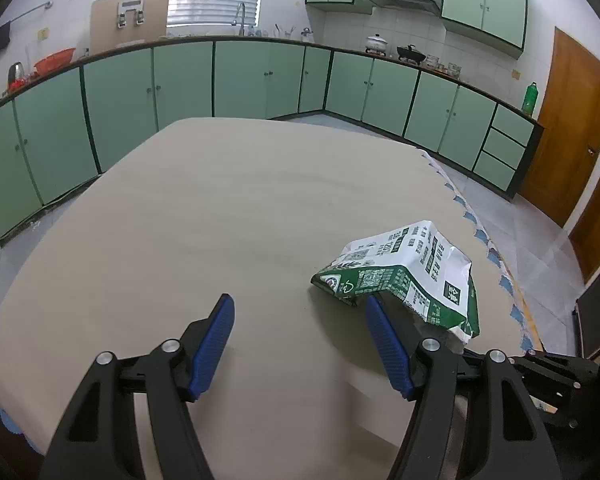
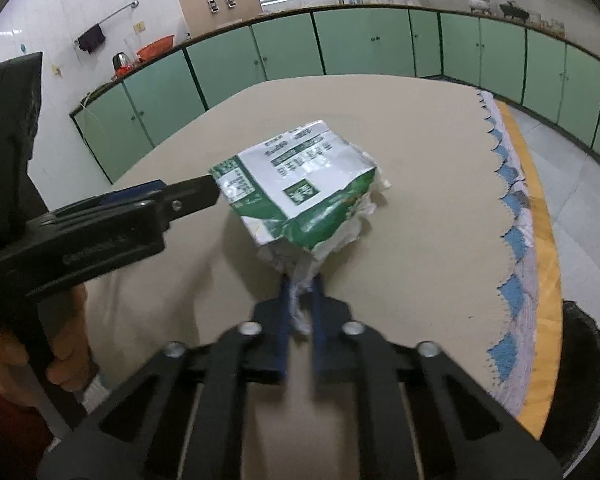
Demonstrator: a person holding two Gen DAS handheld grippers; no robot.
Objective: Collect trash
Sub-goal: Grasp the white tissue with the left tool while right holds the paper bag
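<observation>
A crumpled green and white food bag (image 2: pixel 300 188) hangs tilted above the beige table (image 2: pixel 420 160). My right gripper (image 2: pixel 301 280) is shut on the bag's torn near end. In the left wrist view the same bag (image 1: pixel 404 272) lies just right of my left gripper (image 1: pixel 300 304), which is open and empty with blue pads; its right finger (image 1: pixel 384 336) sits beside the bag's near edge. The left gripper also shows in the right wrist view (image 2: pixel 192 192), its tip close to the bag's left corner.
The table (image 1: pixel 220 220) has a scalloped blue and white cloth edge (image 2: pixel 512 240) on the right. Green kitchen cabinets (image 1: pixel 180 84) run behind. A wooden door (image 1: pixel 572 132) stands at the right. A dark round bin (image 2: pixel 580 360) shows low at the right.
</observation>
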